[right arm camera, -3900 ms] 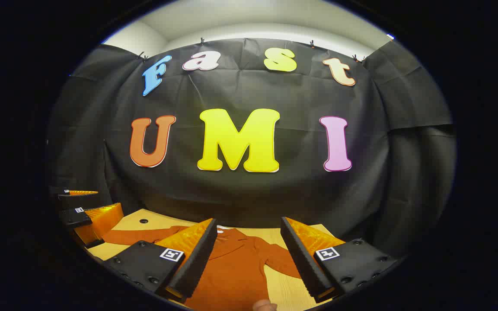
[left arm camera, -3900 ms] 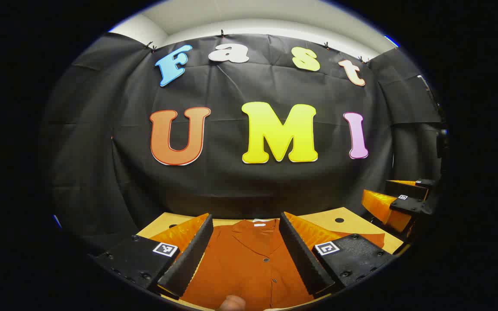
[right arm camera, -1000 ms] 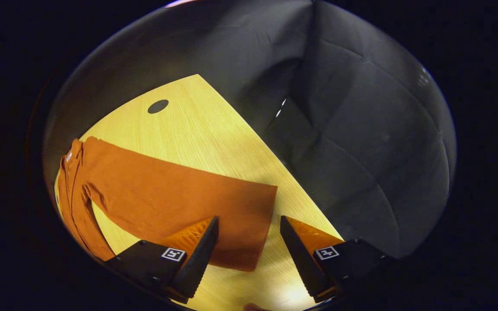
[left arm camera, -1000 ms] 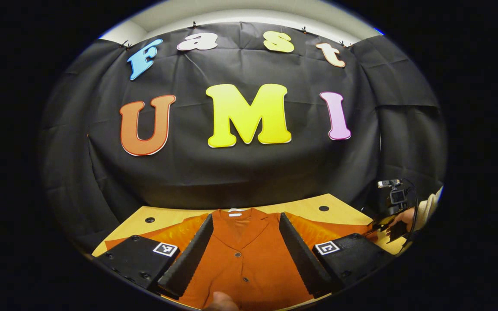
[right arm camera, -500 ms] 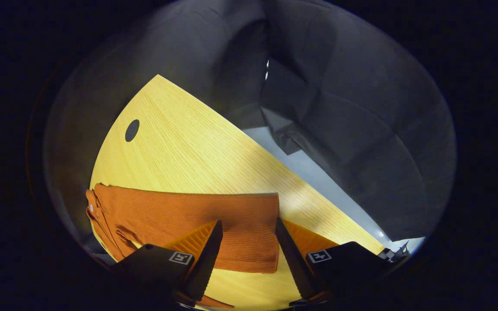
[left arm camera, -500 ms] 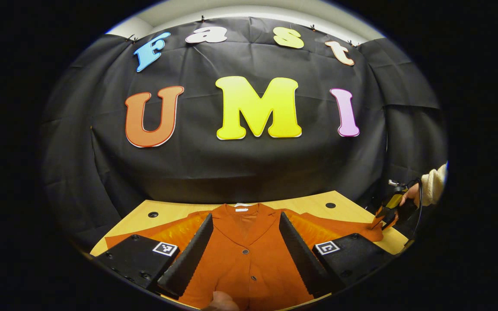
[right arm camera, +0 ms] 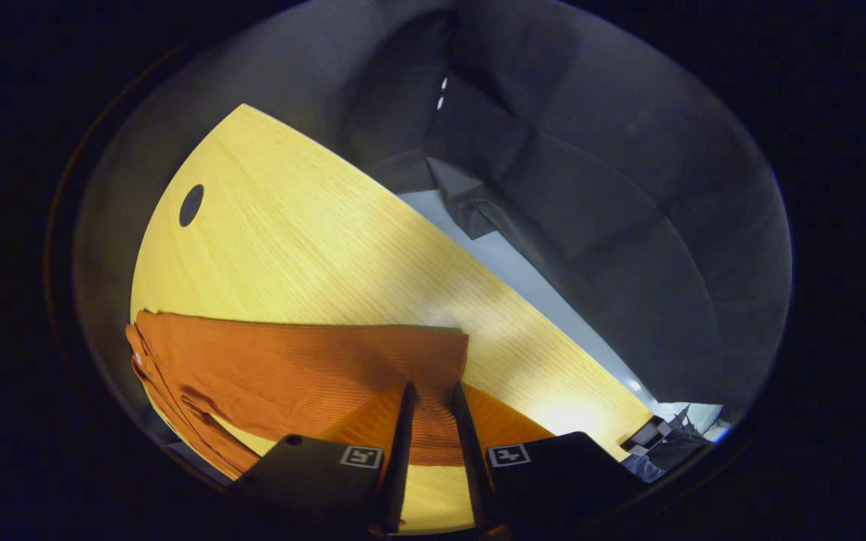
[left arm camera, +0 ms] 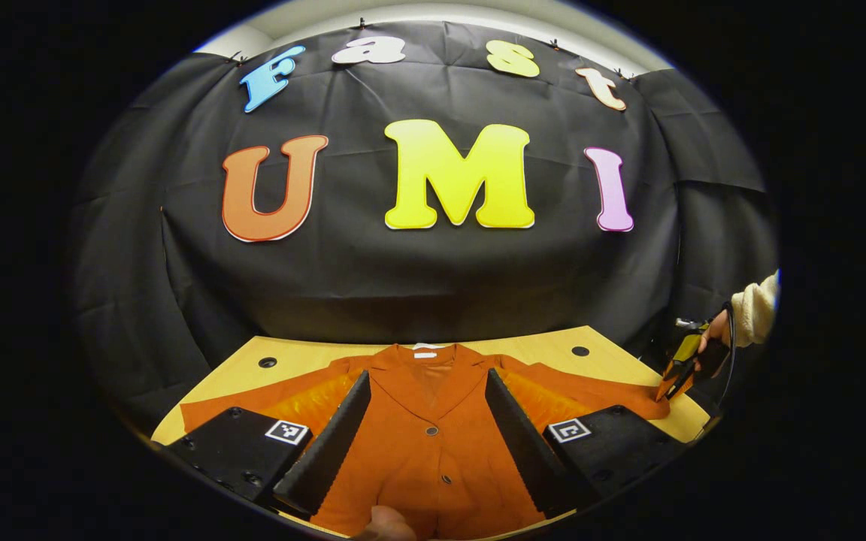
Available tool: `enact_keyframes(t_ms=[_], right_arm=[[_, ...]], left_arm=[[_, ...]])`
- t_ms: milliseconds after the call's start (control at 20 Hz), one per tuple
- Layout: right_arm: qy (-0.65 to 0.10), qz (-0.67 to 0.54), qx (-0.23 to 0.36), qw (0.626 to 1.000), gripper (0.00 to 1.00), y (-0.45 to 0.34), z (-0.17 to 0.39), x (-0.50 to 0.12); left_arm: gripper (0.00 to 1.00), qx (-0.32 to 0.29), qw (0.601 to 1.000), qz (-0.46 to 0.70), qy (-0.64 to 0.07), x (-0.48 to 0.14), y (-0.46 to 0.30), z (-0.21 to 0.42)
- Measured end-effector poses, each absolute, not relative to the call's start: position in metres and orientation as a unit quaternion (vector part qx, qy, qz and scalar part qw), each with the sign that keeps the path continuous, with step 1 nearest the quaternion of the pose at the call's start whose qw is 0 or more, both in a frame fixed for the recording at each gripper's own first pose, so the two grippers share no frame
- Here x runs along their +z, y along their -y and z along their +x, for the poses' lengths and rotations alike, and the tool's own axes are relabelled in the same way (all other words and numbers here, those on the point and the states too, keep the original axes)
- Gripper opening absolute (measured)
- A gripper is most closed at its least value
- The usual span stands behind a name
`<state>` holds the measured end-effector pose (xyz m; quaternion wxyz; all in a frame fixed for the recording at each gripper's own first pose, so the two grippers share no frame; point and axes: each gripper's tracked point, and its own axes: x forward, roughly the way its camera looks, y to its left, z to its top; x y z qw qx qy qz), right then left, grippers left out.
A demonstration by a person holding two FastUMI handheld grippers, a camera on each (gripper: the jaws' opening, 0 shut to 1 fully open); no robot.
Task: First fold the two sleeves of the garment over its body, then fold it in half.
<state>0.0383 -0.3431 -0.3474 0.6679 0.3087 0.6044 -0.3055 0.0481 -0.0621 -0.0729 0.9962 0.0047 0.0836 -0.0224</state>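
Right tongs [right arm camera: 430,421] clenching sleeve cuff [right arm camera: 433,361] near surface's [right arm camera: 313,248] right edge; left tongs [left arm camera: 425,428] released above garment [left arm camera: 433,451]. Best lifted low, carried across body, laid flat.

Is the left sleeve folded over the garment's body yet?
No: in the left gripper view the left sleeve lies spread flat on the table, out to the side of the garment.
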Motion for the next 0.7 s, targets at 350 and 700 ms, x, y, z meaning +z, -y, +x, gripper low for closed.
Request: enact_keyframes(t_ms=[350,700], right_arm=[[-0.597,0.306,-0.284,0.685,0.02,0.345,0.043,-0.344],[-0.556,0.287,-0.253,0.738,0.0,0.335,0.069,-0.288]], left_arm=[[0.99,-0.014,0.997,0.009,-0.08,-0.072,0.049,0.045],[0.99,-0.019,0.997,0.008,-0.071,-0.069,0.041,0.037]])
